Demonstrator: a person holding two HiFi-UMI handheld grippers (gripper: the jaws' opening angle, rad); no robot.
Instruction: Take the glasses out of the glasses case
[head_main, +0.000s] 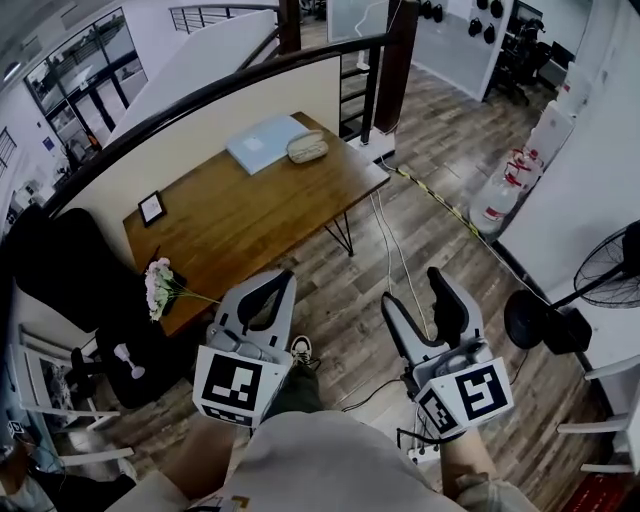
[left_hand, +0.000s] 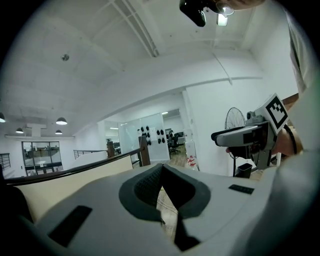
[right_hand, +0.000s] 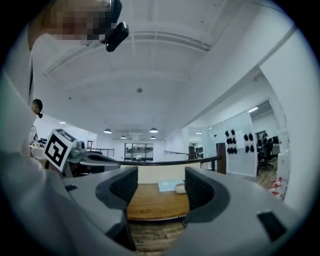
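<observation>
Head view: the glasses case (head_main: 307, 147) lies closed on the far wooden table (head_main: 250, 215), well apart from the left gripper (head_main: 279, 282) and the right gripper (head_main: 412, 288).
Left gripper view: its jaws are together and empty.
Right gripper view: its jaws are wide apart and empty, and the case is far ahead.

glasses case (head_main: 307, 147): cream
mat (head_main: 262, 142): pale blue
table (head_main: 250, 215): brown wood grain
flowers (head_main: 158, 285): pink and white
floor (head_main: 440, 220): grey-brown planks
fan (head_main: 608, 268): black

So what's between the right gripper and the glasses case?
Head view: only wood floor with a cable, then bare tabletop, separate right gripper from glasses case.
</observation>
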